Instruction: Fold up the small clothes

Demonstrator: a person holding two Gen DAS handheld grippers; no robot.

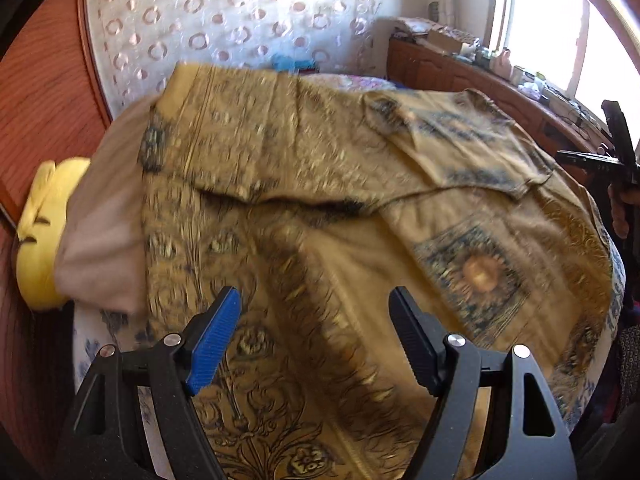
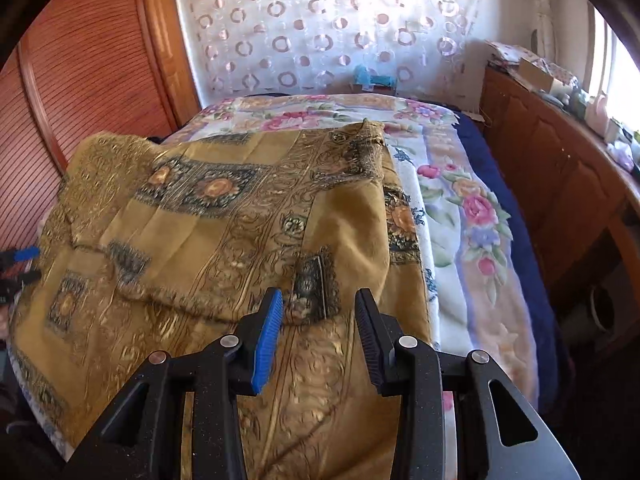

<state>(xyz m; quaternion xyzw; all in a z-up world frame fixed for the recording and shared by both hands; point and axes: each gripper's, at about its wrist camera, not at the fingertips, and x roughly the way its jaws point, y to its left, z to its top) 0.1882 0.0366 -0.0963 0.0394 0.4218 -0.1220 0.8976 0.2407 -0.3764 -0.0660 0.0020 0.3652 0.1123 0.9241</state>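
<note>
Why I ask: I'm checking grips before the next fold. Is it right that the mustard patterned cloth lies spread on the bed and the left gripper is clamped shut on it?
Not quite. The mustard patterned cloth does lie spread on the bed, but the left gripper is open above it, pinching nothing, as the left wrist view shows.

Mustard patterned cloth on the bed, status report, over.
Left tool open, empty, above mustard-gold patterned cloth. Right tool open, empty. Cloth partly folded on floral bedspread. Nothing in the way.

Sunlit window (image 1: pixel 548 20), ring-patterned curtain (image 2: pixel 320 28), wooden cabinet (image 2: pixel 552 168), louvered wardrobe (image 2: pixel 92 80).
</note>
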